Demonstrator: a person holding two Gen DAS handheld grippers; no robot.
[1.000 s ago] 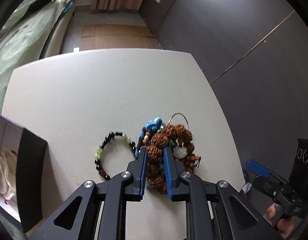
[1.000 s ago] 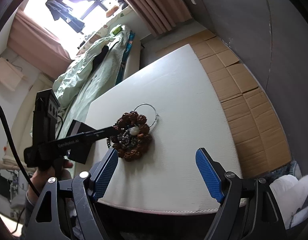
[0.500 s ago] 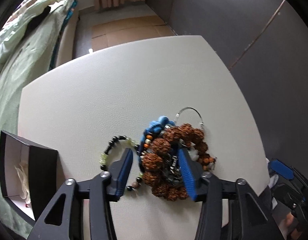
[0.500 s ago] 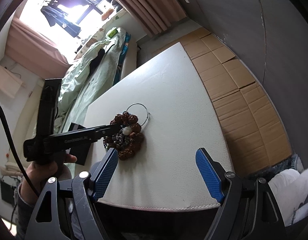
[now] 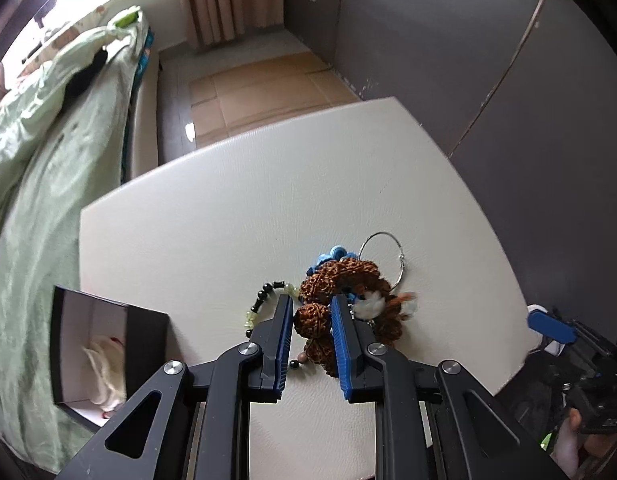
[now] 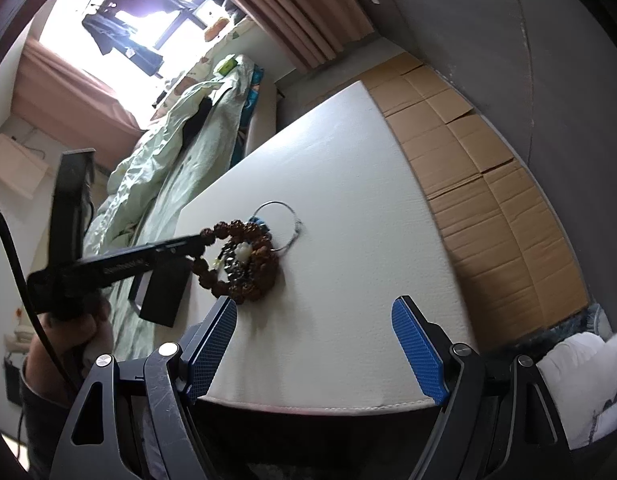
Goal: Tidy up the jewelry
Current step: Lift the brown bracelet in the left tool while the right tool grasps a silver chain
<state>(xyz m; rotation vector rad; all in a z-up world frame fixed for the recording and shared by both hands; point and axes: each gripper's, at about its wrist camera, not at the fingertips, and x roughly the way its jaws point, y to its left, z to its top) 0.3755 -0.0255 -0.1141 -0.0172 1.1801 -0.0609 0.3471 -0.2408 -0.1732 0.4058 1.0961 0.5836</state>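
you won't find any text you can read here. the only lettering is a pale line printed along the side of the left tool in the right wrist view, and it's too blurred to make out.

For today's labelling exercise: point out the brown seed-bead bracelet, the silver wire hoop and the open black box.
brown seed-bead bracelet point(image 5: 311, 314), left wrist view, bead between the pads.
silver wire hoop point(image 5: 401, 257), left wrist view, right side.
open black box point(image 5: 146, 344), left wrist view, dark outer wall.
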